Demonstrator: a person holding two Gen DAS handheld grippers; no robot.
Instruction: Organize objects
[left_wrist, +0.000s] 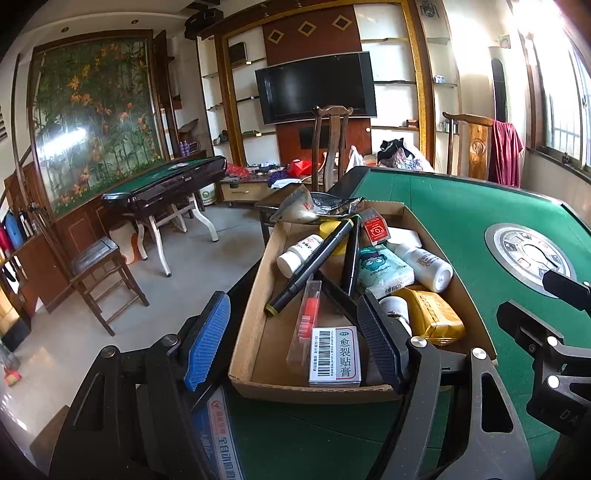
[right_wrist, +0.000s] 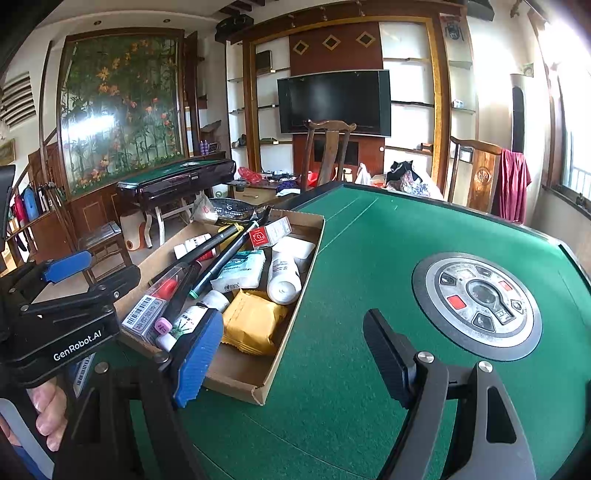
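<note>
Both grippers hover with jaws wide, holding nothing. The left gripper (left_wrist: 295, 339) straddles the cardboard box's (left_wrist: 258, 314) near corner; the right gripper (right_wrist: 291, 354) hangs over the table (right_wrist: 369, 258), box to its left.

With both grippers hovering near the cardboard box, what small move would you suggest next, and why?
Probably ease the left gripper forward and down onto the white barcoded box at the near end of the cardboard box. Its jaws are open and empty, and that box lies on top, right between them. The right gripper is also open, over bare green felt.
</note>
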